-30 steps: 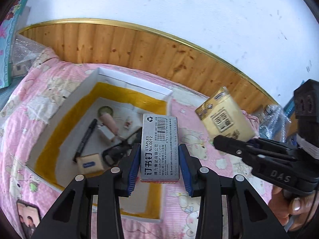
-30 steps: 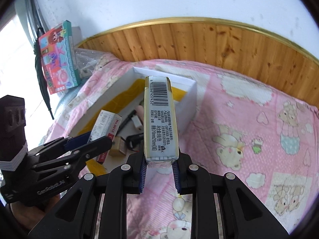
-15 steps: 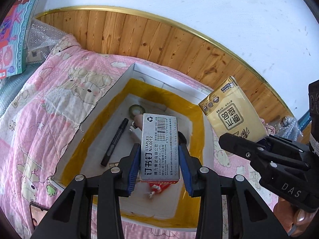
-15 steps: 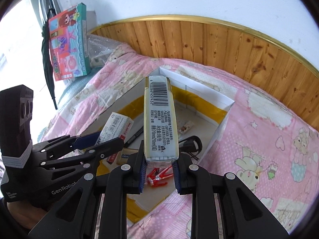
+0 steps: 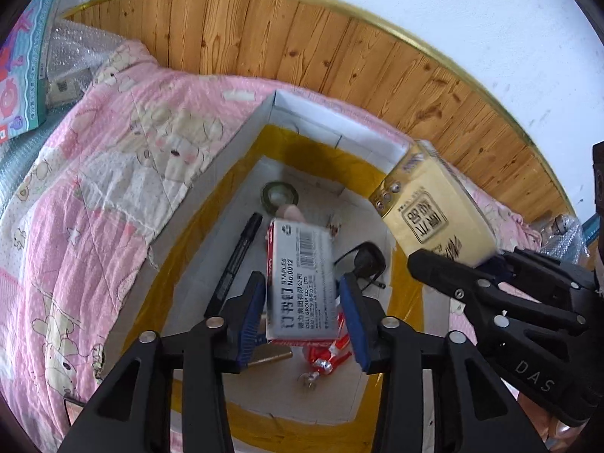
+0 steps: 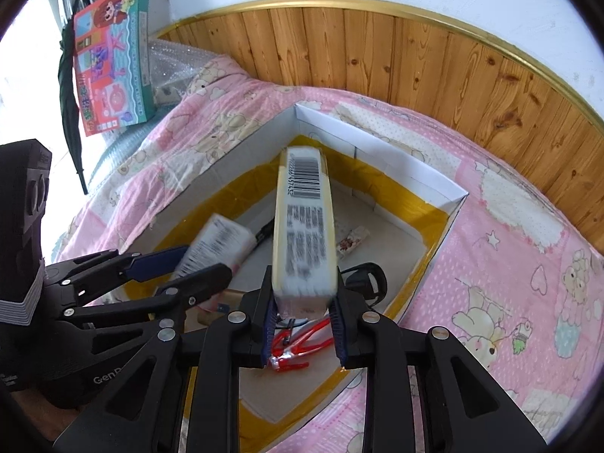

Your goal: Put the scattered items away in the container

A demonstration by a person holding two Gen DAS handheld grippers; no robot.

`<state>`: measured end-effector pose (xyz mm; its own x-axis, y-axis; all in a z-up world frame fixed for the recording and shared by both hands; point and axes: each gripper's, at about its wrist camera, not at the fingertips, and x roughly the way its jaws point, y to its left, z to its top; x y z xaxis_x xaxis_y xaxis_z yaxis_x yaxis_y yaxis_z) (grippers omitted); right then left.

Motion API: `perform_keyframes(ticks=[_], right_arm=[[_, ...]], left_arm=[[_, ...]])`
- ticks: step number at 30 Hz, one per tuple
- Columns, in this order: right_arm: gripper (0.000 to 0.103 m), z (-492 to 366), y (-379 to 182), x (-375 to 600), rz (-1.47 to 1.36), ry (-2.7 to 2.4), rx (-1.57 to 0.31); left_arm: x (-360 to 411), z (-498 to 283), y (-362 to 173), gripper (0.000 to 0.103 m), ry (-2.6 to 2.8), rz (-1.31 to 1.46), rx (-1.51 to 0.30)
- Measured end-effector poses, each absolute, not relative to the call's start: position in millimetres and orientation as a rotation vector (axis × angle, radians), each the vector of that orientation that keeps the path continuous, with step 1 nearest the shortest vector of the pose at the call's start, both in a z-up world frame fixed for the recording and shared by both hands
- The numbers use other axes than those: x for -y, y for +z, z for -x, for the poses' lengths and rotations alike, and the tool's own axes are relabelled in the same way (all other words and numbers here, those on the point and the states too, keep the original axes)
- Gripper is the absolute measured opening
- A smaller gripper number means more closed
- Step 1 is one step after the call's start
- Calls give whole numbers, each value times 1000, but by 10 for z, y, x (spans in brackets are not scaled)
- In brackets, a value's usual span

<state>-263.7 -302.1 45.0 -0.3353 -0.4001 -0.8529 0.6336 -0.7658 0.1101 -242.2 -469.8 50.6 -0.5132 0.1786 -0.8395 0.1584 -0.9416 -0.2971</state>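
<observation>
**Letting go over the box**

Dropping fast, the staple box (image 5: 300,283) tipped loose between the blue pads of the left hand-held gripper (image 5: 302,315), whose jaws had spread since half a second earlier, when they pinched it square. It hung blurred just above the pen (image 5: 234,264) and red clips (image 5: 328,355) inside the cardboard box (image 5: 332,128) on the bed. The right hand-held gripper (image 6: 304,321) stayed pinching the yellow tissue pack (image 6: 304,226) over the same box, likely the next drop.
</observation>
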Motion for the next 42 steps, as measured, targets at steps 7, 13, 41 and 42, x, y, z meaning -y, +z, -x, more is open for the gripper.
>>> perform_keyframes(ticks=[7,13,41,42], right_arm=[[50,2537,447,2917,-1284,-2125,-439],[50,2373,474,2822,-1277,-2111,-568],[52,2124,475,2662,-1242,-2052,-664],[52,2120,477,2665,-1238,-2054,-670]], left_arm=[[4682,2313,517,63,2618,1641,408],[4600,2137,590,65,2525,1726,422],[4178,1796,674,65,2489,1712,487],[4172,1795,673,65,2489,1711,484]])
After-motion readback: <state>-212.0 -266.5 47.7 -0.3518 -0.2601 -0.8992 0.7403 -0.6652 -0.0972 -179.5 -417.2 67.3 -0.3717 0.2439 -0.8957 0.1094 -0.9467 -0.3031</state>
